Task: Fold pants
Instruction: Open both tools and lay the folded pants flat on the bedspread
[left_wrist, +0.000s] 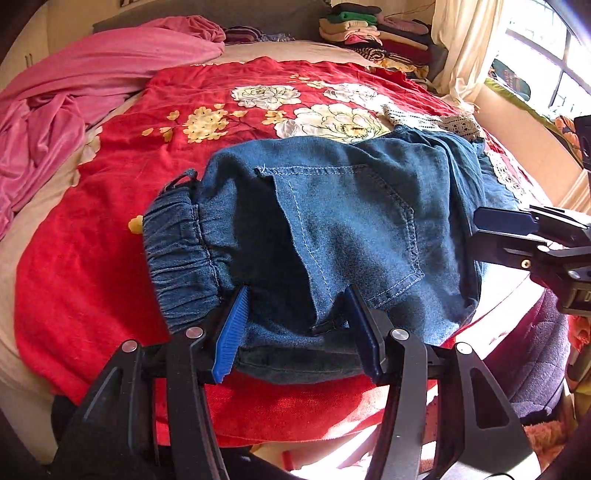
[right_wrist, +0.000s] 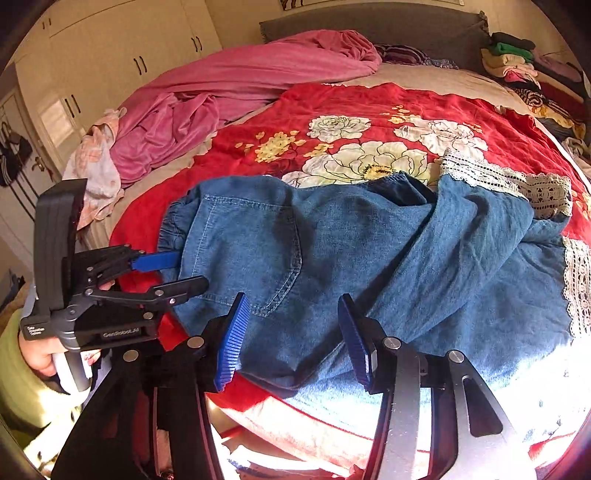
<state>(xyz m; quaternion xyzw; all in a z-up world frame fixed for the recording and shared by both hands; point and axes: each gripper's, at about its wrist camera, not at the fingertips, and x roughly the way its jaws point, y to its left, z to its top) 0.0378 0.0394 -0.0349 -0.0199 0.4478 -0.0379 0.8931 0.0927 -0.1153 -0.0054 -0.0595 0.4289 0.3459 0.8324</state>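
The blue denim pants (left_wrist: 332, 229) lie folded over on a red blanket with big white and yellow flowers (left_wrist: 110, 229), which covers the bed (right_wrist: 424, 75). The stretchy waistband (left_wrist: 177, 254) points to the left in the left wrist view, and a back pocket (left_wrist: 354, 221) faces up. The leg ends have cream lace trim (right_wrist: 517, 181) and lie on the right side. The left hand-held gripper (left_wrist: 295, 328) sits at the near edge of the pants by the waist. Its blue pads stand partly apart with a fold of denim between them, but I cannot tell if they press on the cloth. The right hand-held gripper (right_wrist: 291, 332) is over the near edge of the pants further along. Its pads stand apart and do not squeeze the cloth below them. A hand (right_wrist: 40, 354) with a light green sleeve (right_wrist: 14, 369) holds the left tool. A pink sheet (right_wrist: 221, 96) lies bunched at the far side of the bed, and a pile of folded clothes (left_wrist: 369, 33) sits in the far corner.
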